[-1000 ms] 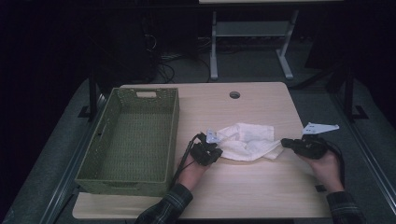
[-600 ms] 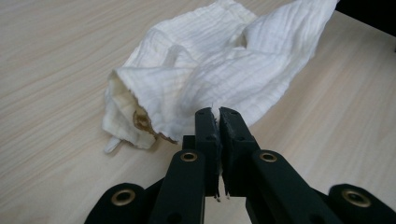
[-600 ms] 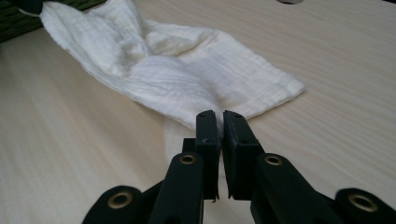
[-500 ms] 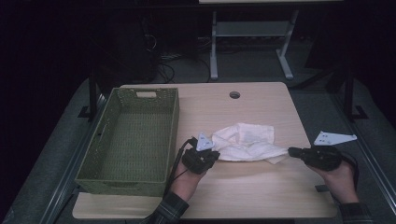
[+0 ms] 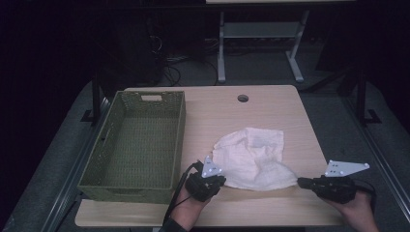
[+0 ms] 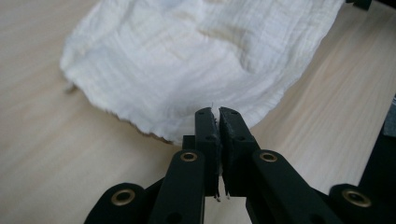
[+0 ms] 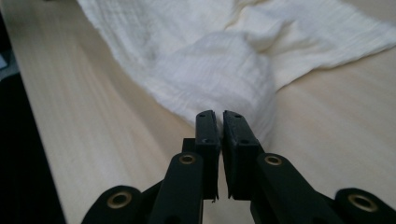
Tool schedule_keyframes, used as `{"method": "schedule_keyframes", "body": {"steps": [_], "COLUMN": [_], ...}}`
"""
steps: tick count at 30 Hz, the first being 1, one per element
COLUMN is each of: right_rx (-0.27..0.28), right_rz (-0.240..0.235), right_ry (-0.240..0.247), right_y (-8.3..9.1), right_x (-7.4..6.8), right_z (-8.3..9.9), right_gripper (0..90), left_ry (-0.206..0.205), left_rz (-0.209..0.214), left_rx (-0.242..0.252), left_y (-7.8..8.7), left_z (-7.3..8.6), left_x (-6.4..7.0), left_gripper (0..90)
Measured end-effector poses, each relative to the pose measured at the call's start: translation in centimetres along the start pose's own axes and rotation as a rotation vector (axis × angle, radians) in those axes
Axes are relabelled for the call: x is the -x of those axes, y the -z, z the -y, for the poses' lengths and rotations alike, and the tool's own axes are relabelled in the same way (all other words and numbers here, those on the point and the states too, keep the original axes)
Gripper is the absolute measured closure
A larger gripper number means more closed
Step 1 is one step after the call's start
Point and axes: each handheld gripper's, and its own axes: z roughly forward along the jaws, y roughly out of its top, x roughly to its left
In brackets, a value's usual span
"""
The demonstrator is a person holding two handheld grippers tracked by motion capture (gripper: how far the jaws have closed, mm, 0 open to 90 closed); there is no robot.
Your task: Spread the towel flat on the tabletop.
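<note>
A crumpled white cloth point(image 5: 251, 154) lies on the light wooden table point(image 5: 227, 113), spread between my two grippers near the front edge. My left gripper point(image 5: 221, 180) is at the cloth's near-left edge. In the left gripper view its jaws point(image 6: 217, 114) are pressed together with white fabric pinched between them, and the cloth point(image 6: 187, 60) fans out beyond. My right gripper point(image 5: 300, 182) meets the cloth's near-right corner. In the right gripper view its jaws point(image 7: 217, 116) are shut at the edge of the cloth point(image 7: 224, 70), which bulges up right at the tips.
An empty green woven basket point(image 5: 179, 140) stands on the table's left side, close to my left hand. A round cable hole point(image 5: 242, 98) sits near the far edge. Beyond the table are a dark floor and a metal frame point(image 5: 222, 53).
Both grippers have drawn back toward the near edge, the right one also moving outward to the right. The cloth came with them and now lies wider and flatter.
</note>
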Motion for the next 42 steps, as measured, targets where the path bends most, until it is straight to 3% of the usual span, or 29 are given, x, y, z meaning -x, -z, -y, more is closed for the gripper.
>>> {"method": "schedule_keyframes", "body": {"steps": [4, 7, 12, 18, 22, 31, 34, 39, 42], "right_rx": [-0.059, -0.075, -0.024, -0.024, -0.02, -0.012, -0.013, 0.005, -0.009], "right_rz": [-0.031, -0.021, -0.001, 0.039, 0.056, 0.078, 0.086, 0.091, 0.123], "right_ry": [0.007, 0.008, 0.002, 0.01, -0.001, 0.017, 0.005, -0.026, -0.035], "right_y": [-0.6, -0.9, -0.5, -1.3, -2.0, -3.9, -4.4, -5.9, -7.2], "right_x": [-0.9, -1.1, -0.3, 1.3, 2.7, 6.2, 7.6, 10.2, 11.5], "right_z": [1.1, 1.3, 0.4, -0.9, -2.1, -4.9, -5.7, -7.2, -7.8], "right_gripper": [83.7, 75.5, 67.9, 67.8, 67.8, 69.1, 69.1, 69.1, 68.9], "left_ry": [0.011, 0.001, -0.003, -0.003, 0.002, 0.09, 0.089, 0.108, 0.125], "left_rz": [-0.008, -0.012, -0.028, -0.074, -0.108, -0.18, -0.215, -0.222, -0.216], "left_rx": [-0.042, -0.051, -0.013, 0.019, 0.03, 0.045, 0.029, -0.003, -0.012], "left_y": [-0.3, -0.7, -1.3, -2.9, -4.1, -5.9, -6.6, -7.6, -8.2], "left_z": [1.3, 1.5, 0.3, -1.7, -3.1, -4.8, -5.4, -6.3, -6.8], "left_x": [0.1, 0.3, -0.1, -1.8, -3.3, -7.2, -8.1, -9.8, -10.7], "left_gripper": [84.7, 72.1, 60.6, 59.5, 60.3, 62.3, 62.5, 62.0, 61.9]}}
